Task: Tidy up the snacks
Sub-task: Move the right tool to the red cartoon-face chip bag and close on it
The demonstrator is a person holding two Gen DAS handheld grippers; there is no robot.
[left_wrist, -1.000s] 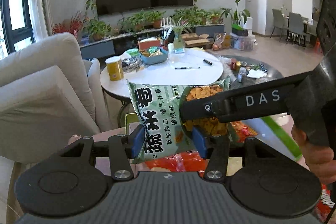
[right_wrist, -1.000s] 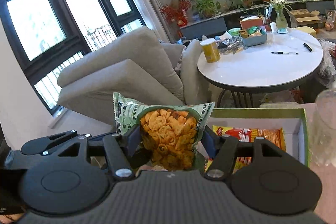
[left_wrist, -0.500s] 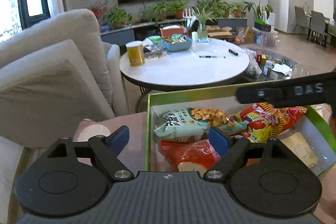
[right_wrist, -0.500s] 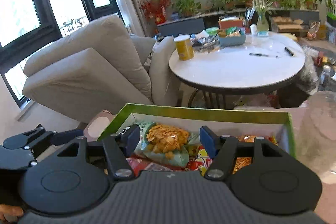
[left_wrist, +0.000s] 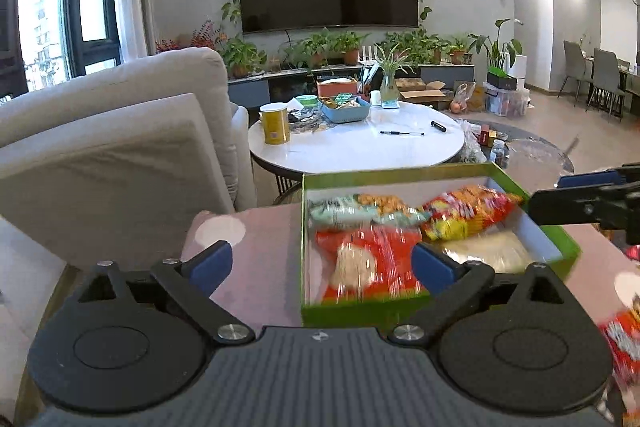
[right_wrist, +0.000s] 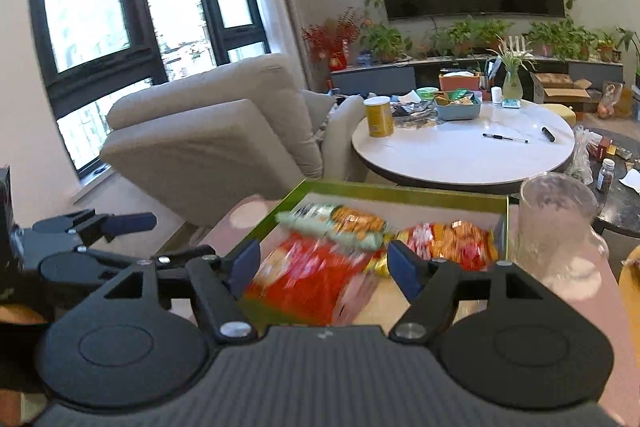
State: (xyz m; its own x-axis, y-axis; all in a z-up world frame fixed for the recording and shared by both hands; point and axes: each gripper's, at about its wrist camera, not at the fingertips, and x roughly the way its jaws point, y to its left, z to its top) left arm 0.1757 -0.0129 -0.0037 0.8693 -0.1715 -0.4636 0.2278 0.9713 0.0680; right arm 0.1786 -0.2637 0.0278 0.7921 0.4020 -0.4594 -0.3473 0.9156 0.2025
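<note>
A green cardboard box (left_wrist: 384,311) (right_wrist: 400,189) sits on the pink tabletop with several snack bags inside. The pale green crisp bag (left_wrist: 360,209) (right_wrist: 336,223) lies at its far left. In front of it lies a red bag (left_wrist: 368,263) (right_wrist: 316,271), and a red-and-yellow bag (left_wrist: 468,211) (right_wrist: 452,239) lies at the right. My left gripper (left_wrist: 320,265) hovers at the box's near left corner, jaws opening wide, gripping nothing. My right gripper (right_wrist: 324,267) is open over the near side, jaws spreading slightly, and holds nothing.
A clear glass jar (right_wrist: 556,223) stands just right of the box. Another red snack bag (left_wrist: 620,343) lies on the pink table (left_wrist: 260,267) at the right. A beige armchair (left_wrist: 120,167) is to the left, and a round white table (left_wrist: 352,147) stands behind the box.
The green crisp bag, gripped by the left gripper a second ago, now lies in the box. Both grippers have drawn back from it and the left jaws have spread wide.
</note>
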